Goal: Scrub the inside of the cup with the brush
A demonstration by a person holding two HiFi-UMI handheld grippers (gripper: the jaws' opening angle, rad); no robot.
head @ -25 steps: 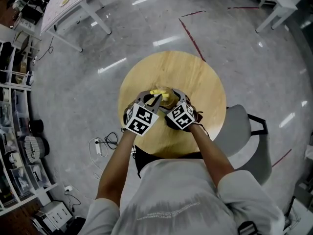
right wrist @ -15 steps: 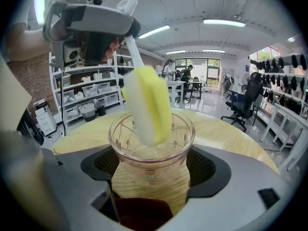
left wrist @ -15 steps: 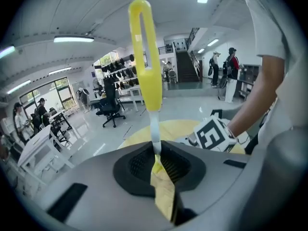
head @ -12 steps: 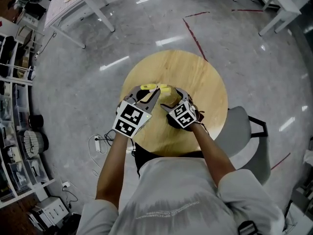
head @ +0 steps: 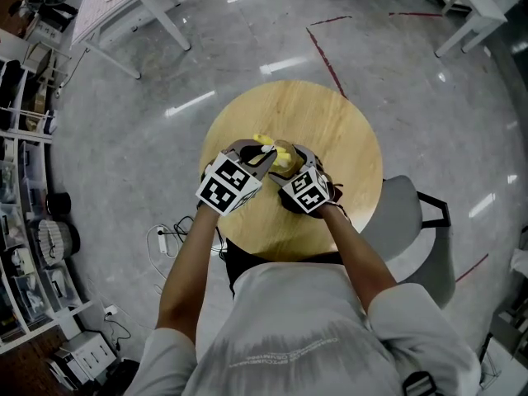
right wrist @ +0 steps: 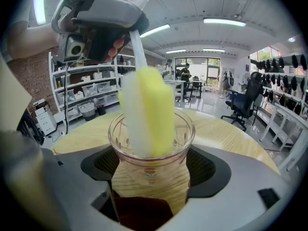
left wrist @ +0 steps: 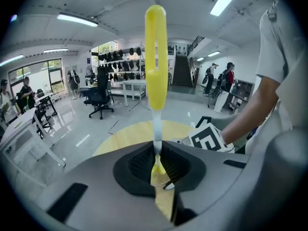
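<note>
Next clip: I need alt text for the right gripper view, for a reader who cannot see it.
A clear glass cup is clamped between the jaws of the right gripper, with the yellow and white sponge head of a brush standing inside it. The left gripper holds the brush's stem from above, and a round wooden table lies behind.

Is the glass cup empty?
No, the yellow and white sponge head of the brush is poking down into the cup.
</note>
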